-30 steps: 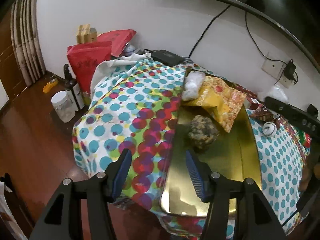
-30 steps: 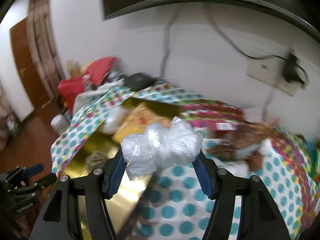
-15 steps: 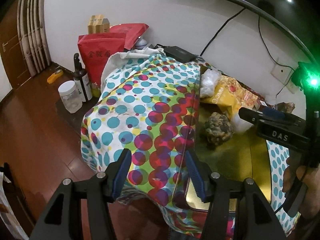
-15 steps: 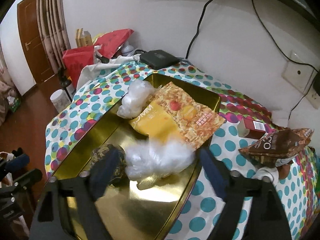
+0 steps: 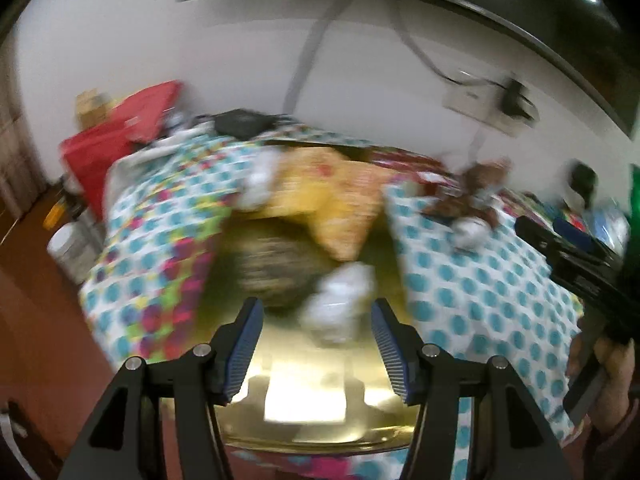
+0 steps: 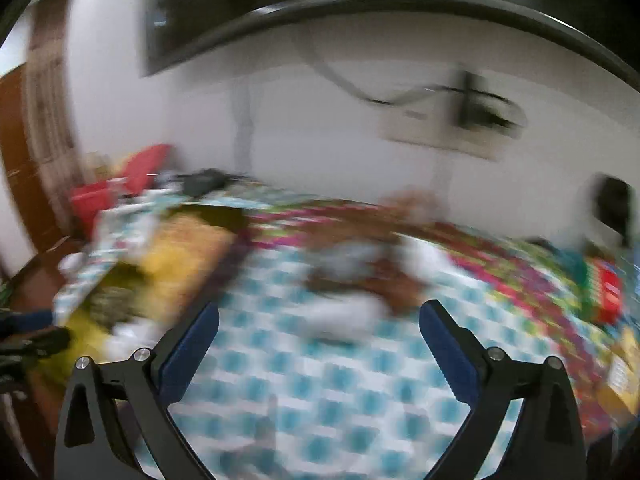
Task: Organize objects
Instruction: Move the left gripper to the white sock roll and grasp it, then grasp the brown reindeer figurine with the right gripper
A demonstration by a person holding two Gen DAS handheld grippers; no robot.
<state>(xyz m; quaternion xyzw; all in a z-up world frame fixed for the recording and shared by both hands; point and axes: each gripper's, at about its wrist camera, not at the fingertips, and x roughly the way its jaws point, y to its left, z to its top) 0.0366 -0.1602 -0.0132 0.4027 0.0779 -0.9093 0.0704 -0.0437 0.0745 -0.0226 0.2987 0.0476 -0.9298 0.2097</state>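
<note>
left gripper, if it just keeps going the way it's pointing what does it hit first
Probably the crumpled white plastic bag lying in the gold tray, right ahead of the open left gripper. The picture is blurred, so depth is uncertain.

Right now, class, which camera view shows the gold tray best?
The left wrist view: the gold tray fills the middle, straight ahead of the left gripper, with the crumpled clear plastic bag lying in it. The right wrist view shows only a blurred yellow strip of it at the left edge.

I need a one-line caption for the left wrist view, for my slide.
Open left gripper over a gold tray holding a white plastic wad, on a dotted cloth; image blurred.
</note>
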